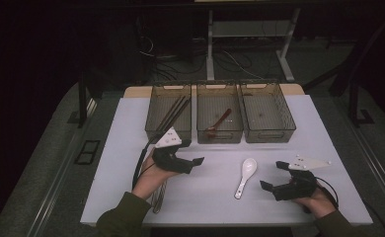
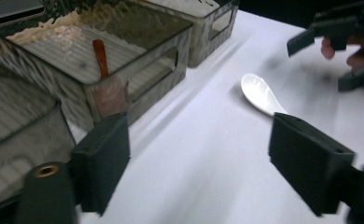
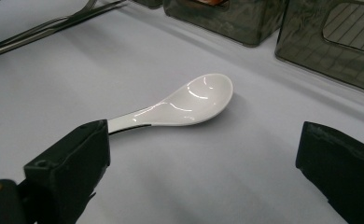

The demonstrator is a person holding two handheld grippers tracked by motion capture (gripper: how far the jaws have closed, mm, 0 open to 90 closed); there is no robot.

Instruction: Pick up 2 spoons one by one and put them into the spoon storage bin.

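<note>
Both hand-held grippers, left (image 1: 194, 151) and right (image 1: 274, 175), are gaping wide with nothing held, flanking the glossy white ceramic soup spoon (image 1: 245, 176) on the counter (image 1: 131, 148).

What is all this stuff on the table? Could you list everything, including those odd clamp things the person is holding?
Table: one, white top.
Bins: three, see-through grey, in a row at the far side of the table.
Chopsticks: a dark pair or more, count unclear, leaning in the left bin.
Brown spoon: one, reddish brown, in the middle bin.
White spoon: one, glossy white, lying on the table between the two grippers, touched by neither.
Metal utensils: silvery, count unclear, on the table near the left forearm.
Left gripper: one, black, jaws open and empty, near the bins.
Right gripper: one, black, jaws open and empty, just right of the white spoon.
</note>
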